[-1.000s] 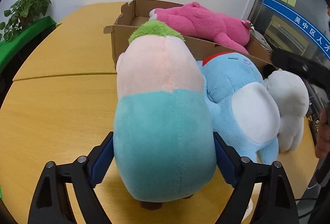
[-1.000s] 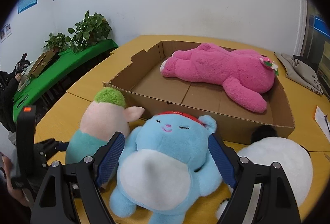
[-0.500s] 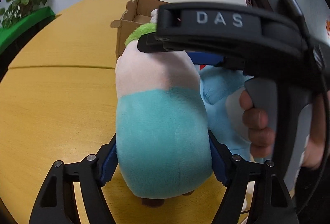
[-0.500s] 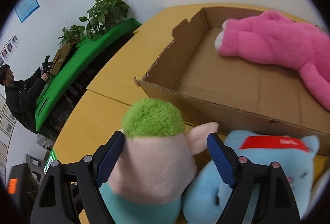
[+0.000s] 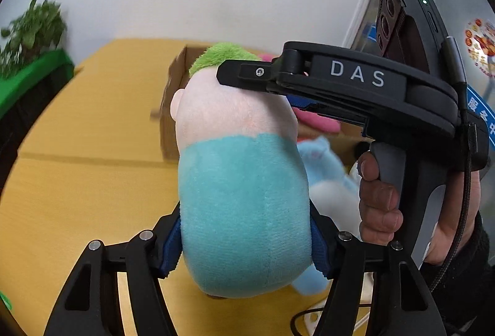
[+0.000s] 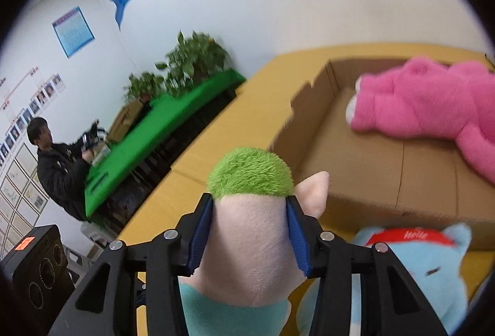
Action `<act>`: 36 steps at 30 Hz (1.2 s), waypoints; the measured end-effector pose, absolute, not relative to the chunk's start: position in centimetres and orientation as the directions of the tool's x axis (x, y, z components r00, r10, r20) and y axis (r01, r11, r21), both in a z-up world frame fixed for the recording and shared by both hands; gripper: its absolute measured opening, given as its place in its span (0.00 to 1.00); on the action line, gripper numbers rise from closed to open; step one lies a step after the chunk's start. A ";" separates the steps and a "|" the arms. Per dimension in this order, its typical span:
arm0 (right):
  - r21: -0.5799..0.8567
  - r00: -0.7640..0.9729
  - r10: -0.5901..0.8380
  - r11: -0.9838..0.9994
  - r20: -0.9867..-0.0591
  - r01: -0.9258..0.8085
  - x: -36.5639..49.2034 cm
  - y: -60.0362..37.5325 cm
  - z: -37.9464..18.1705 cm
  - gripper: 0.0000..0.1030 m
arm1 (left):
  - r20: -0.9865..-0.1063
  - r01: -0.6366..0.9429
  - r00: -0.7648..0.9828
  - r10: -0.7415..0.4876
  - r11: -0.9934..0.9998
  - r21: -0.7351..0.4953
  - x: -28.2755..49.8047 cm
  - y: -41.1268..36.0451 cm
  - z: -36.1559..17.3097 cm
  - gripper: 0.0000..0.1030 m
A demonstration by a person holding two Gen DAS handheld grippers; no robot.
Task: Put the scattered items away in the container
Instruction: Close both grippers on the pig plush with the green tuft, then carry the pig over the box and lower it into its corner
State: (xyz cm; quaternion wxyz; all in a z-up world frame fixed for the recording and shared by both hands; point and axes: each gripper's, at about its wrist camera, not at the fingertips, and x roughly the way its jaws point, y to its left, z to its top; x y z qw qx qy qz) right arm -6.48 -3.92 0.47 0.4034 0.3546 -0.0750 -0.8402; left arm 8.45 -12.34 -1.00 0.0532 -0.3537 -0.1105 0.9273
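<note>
Both grippers are closing on one green-haired plush doll [image 5: 244,196]: left gripper [image 5: 246,237] squeezes its teal body, right gripper [image 6: 249,235] its pink head. Cardboard box [image 6: 365,156] beyond; doll's base hidden.

The right gripper [image 6: 249,235], a second ago around the blue toy [image 6: 423,271], now closes on the pink head of the green-haired doll [image 5: 244,181]. The left gripper [image 5: 246,240] tightens on its teal body, and the doll is lifted off the table [image 5: 77,181].
</note>
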 end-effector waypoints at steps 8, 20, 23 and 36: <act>0.323 -0.551 -0.733 -0.675 -0.399 0.663 -11.7 -2.4 9.7 0.44 | -0.544 -0.121 -0.819 0.181 -0.982 -0.145 1.0 -12.2 6.9 0.69; 0.409 -0.535 -0.710 -0.702 -0.457 0.583 -25.6 -5.7 3.7 0.45 | -0.706 -0.073 -0.680 0.198 -0.976 -0.204 -12.6 -17.2 -0.9 0.71; 0.469 -0.428 -0.675 -0.731 -0.601 0.496 -28.3 -7.4 -2.6 0.45 | -0.793 -0.029 -0.580 0.187 -0.977 -0.209 -13.8 -17.8 -5.6 0.72; 0.473 -0.346 -0.622 -0.772 -0.703 0.425 -26.5 -7.0 -4.6 0.82 | -0.773 0.043 -0.629 0.081 -0.989 -0.139 -9.9 -16.3 -4.6 0.87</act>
